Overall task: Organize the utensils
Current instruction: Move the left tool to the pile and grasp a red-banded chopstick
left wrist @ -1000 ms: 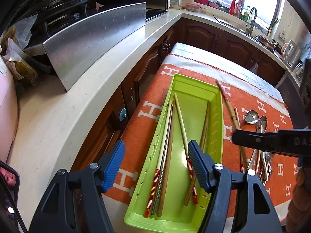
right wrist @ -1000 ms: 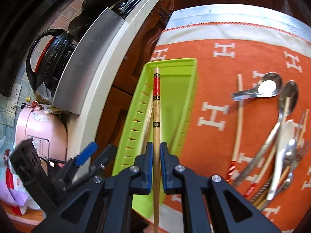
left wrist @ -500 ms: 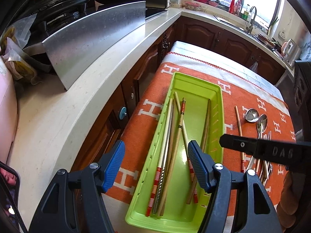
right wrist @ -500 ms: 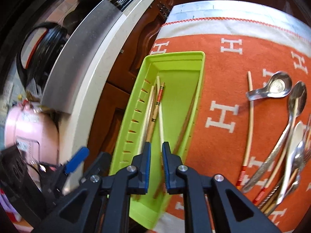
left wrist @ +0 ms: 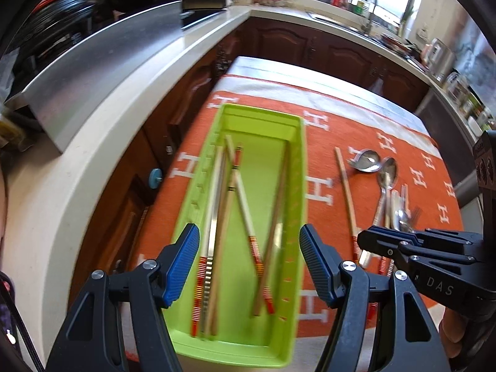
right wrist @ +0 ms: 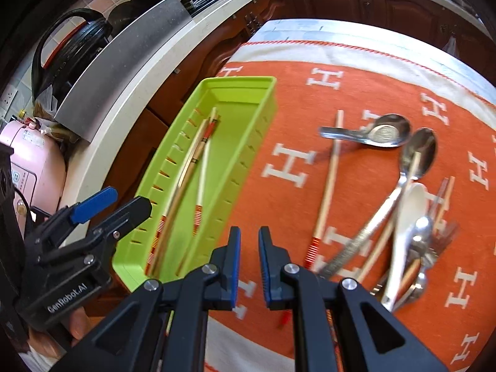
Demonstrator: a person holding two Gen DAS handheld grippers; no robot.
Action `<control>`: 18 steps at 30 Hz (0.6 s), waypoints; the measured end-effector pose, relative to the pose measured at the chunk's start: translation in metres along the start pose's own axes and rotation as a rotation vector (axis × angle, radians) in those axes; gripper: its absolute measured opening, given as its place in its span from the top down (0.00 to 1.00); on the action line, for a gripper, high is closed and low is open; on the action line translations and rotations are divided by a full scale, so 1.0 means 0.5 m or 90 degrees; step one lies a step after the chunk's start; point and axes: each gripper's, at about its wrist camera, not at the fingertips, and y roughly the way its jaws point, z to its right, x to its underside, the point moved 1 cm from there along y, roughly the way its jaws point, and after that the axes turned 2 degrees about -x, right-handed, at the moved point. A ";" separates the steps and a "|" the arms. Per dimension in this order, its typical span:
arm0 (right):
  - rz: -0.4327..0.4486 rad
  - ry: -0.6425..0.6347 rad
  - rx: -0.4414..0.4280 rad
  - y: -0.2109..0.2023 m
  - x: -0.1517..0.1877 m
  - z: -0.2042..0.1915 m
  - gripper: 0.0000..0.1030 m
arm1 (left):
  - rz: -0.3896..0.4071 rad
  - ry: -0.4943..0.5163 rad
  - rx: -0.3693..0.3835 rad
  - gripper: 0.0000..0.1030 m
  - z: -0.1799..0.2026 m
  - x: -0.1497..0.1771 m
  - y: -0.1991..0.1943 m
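A lime green tray [left wrist: 297,167] [right wrist: 257,127] lies on the orange cloth and holds several chopsticks [left wrist: 229,198] [right wrist: 189,161]. My left gripper [left wrist: 249,257] is open wide and empty, hovering over the tray's near end; it also shows in the right wrist view [right wrist: 102,207]. My right gripper [right wrist: 249,266] is empty with its jaws a narrow gap apart, above the cloth just right of the tray; it also shows in the left wrist view [left wrist: 384,238]. A single chopstick [left wrist: 345,186] [right wrist: 327,183] lies on the cloth. A pile of spoons, a fork and chopsticks [left wrist: 393,204] [right wrist: 409,217] lies at the right.
The orange cloth with white H marks [left wrist: 372,117] [right wrist: 356,99] covers the table. A pale countertop [left wrist: 77,161] with a steel panel [left wrist: 102,71], black pans and a pink appliance [right wrist: 31,161] runs along the left. A sink counter [left wrist: 356,24] stands at the back.
My right gripper let go of the red-banded chopstick, which now lies in the tray. The gripper then moved right off the tray toward the cloth, jaws slightly apart. The left gripper stayed open.
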 end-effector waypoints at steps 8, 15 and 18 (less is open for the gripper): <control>0.054 0.012 0.030 -0.062 0.039 0.068 0.89 | -0.018 0.030 0.076 0.35 0.083 0.004 0.010; 0.079 0.048 0.032 -0.093 0.077 0.135 0.89 | -0.054 0.039 0.116 0.35 0.153 0.006 0.055; 0.085 0.062 0.030 -0.099 0.089 0.159 0.89 | -0.076 0.035 0.124 0.35 0.179 0.006 0.083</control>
